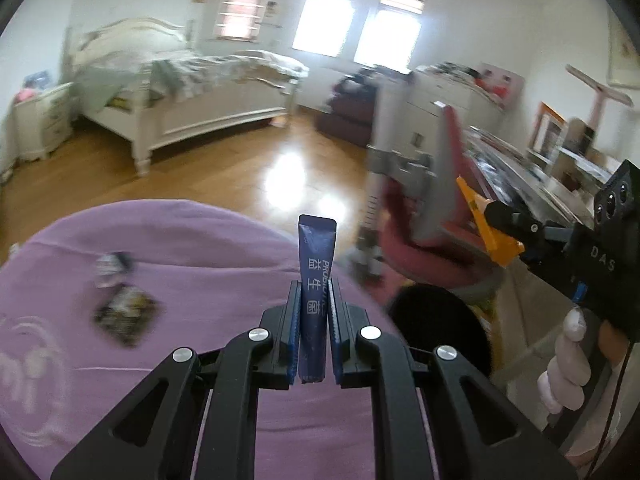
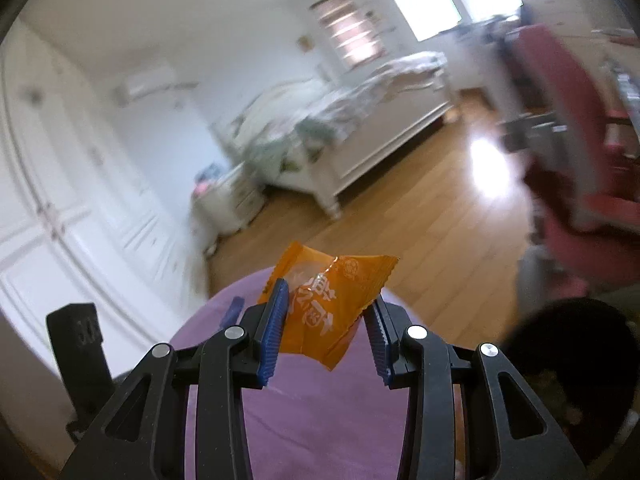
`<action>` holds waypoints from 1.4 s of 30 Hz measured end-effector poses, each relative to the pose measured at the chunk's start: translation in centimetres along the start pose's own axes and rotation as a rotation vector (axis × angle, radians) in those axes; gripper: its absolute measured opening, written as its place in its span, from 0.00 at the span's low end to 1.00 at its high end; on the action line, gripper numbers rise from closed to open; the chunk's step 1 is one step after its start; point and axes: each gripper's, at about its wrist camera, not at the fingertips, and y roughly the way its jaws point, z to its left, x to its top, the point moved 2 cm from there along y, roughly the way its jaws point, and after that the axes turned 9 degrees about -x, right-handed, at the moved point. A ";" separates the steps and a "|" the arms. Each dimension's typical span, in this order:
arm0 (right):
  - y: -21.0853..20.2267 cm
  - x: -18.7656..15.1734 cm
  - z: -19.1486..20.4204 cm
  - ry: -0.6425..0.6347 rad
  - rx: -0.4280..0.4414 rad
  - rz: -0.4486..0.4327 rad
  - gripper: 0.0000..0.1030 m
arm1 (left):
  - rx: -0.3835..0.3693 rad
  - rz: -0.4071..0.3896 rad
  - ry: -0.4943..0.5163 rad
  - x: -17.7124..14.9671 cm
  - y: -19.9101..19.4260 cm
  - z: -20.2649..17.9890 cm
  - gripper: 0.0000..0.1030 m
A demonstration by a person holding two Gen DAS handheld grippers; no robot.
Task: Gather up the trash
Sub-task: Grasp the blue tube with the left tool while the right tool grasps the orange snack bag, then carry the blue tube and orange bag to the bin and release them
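My left gripper [image 1: 315, 300] is shut on a dark blue sachet [image 1: 316, 280] that stands upright between its pads, above a purple cloth surface [image 1: 192, 264]. My right gripper [image 2: 328, 312] is shut on an orange snack wrapper [image 2: 324, 300] and holds it above the same purple cloth [image 2: 312, 420]. In the left wrist view the right gripper [image 1: 492, 228] shows at the right with the orange wrapper [image 1: 480, 224] in it. Two more wrappers lie on the cloth at the left: a small pale one [image 1: 112, 268] and a dark brownish one [image 1: 126, 312].
A black round opening [image 1: 436, 324] sits just right of the purple cloth, also in the right wrist view [image 2: 576, 356]. A red chair [image 1: 432, 208] stands beyond it. A white bed [image 1: 192, 92], a nightstand [image 1: 44, 120] and wooden floor [image 1: 240, 168] lie further off.
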 end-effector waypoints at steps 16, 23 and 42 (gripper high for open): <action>-7.0 -1.9 -17.6 0.236 -0.238 -0.094 0.37 | -0.244 0.148 0.134 -2.0 11.2 -14.8 0.12; -5.9 -2.6 -19.6 0.270 -0.252 -0.084 0.37 | -0.257 0.201 0.150 -3.2 13.8 -17.1 0.13; -4.0 -4.3 -22.0 0.323 -0.302 -0.028 0.60 | -0.196 0.225 0.169 -3.9 16.4 -18.0 0.75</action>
